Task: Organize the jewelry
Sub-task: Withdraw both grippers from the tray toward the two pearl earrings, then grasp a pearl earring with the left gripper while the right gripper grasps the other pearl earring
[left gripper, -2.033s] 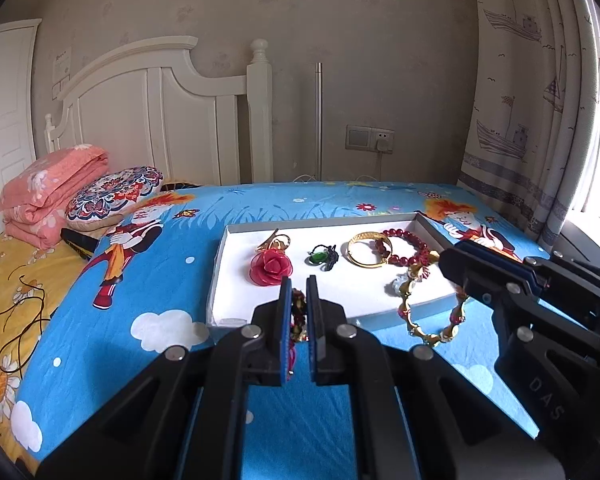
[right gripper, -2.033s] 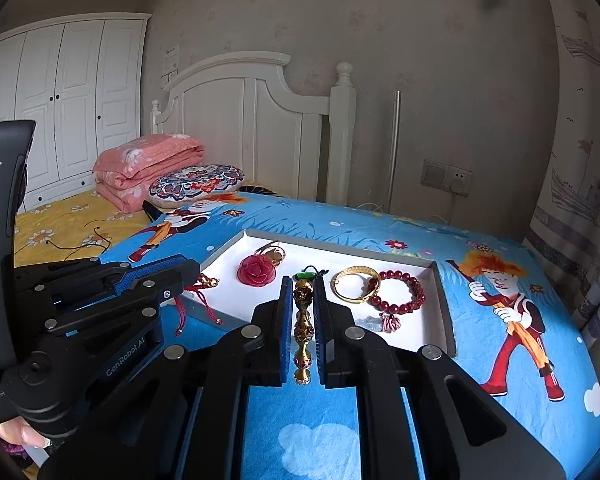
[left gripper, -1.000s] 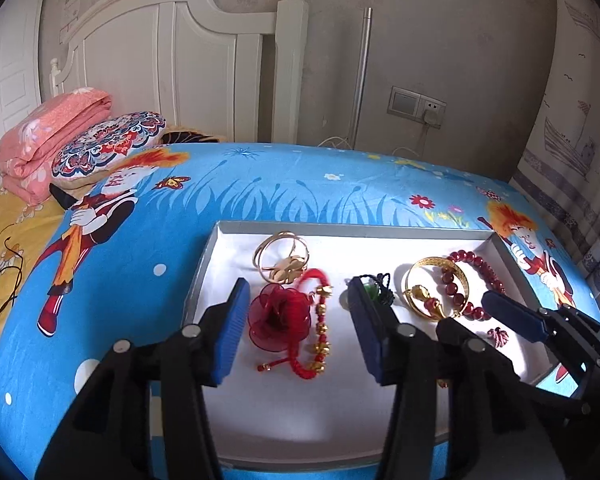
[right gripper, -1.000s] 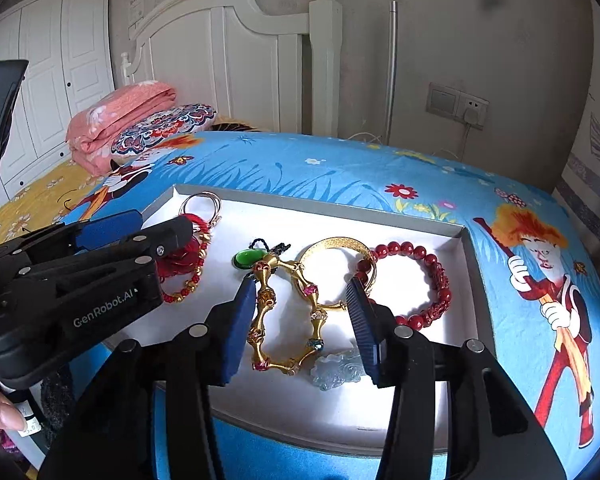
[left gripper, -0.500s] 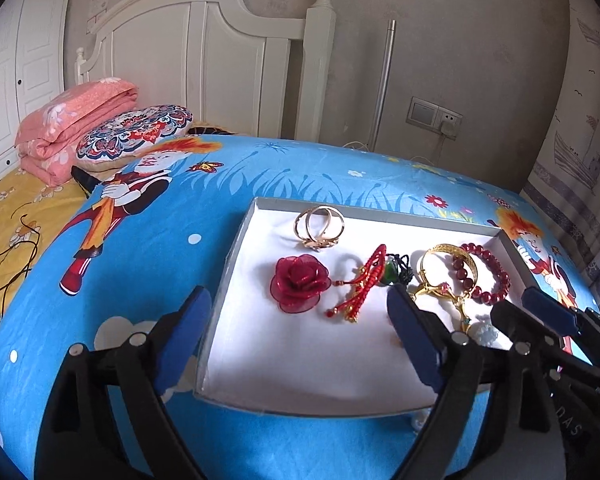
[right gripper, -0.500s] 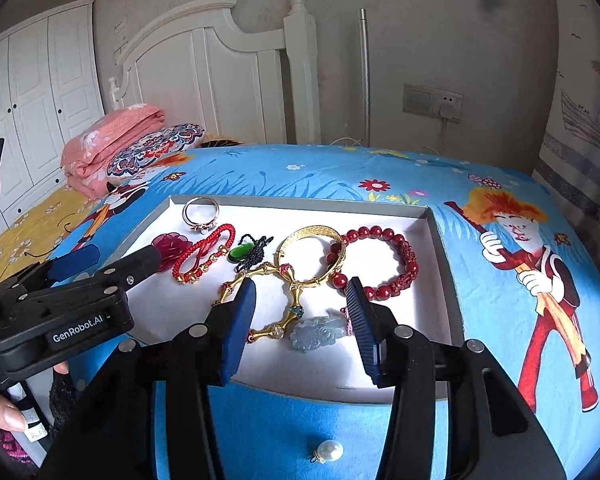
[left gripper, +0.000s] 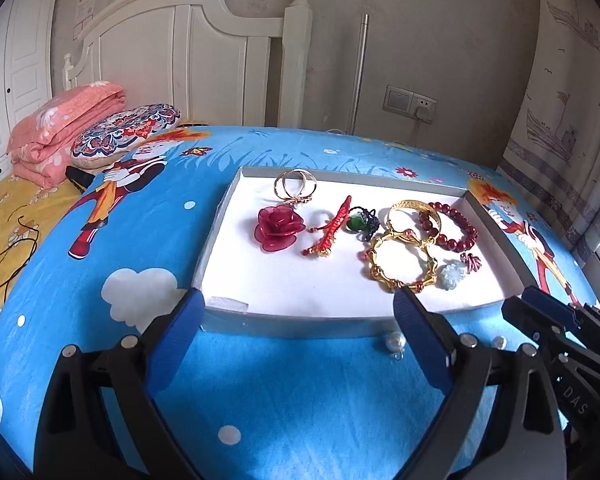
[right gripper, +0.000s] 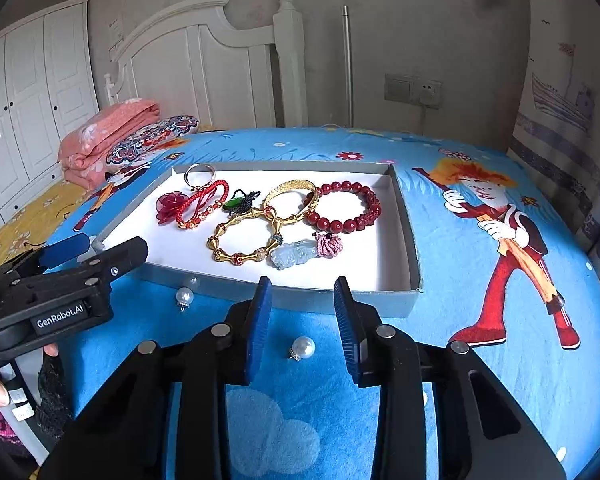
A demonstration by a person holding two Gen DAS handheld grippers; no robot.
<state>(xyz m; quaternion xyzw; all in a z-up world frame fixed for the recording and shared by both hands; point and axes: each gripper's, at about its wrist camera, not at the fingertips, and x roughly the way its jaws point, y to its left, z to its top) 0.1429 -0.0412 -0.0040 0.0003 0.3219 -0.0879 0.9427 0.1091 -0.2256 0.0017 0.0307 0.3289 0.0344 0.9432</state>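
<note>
Now the left gripper [left gripper: 296, 316] has its jaws wide apart and still spreading, with nothing between them. It hangs just in front of the white tray [left gripper: 220, 220] on the blue bed sheet [left gripper: 100, 240]. All the jewelry lies inside: a red rose [left gripper: 278, 227], a red cord bracelet [left gripper: 332, 232] and a gold bamboo bracelet [left gripper: 400, 264].

Only the right wrist view shows the right gripper [right gripper: 302, 320] well, its jaws closing around empty air above a loose pearl [right gripper: 302, 347]. A second pearl [right gripper: 184, 295] sits near the tray [right gripper: 404, 216].
</note>
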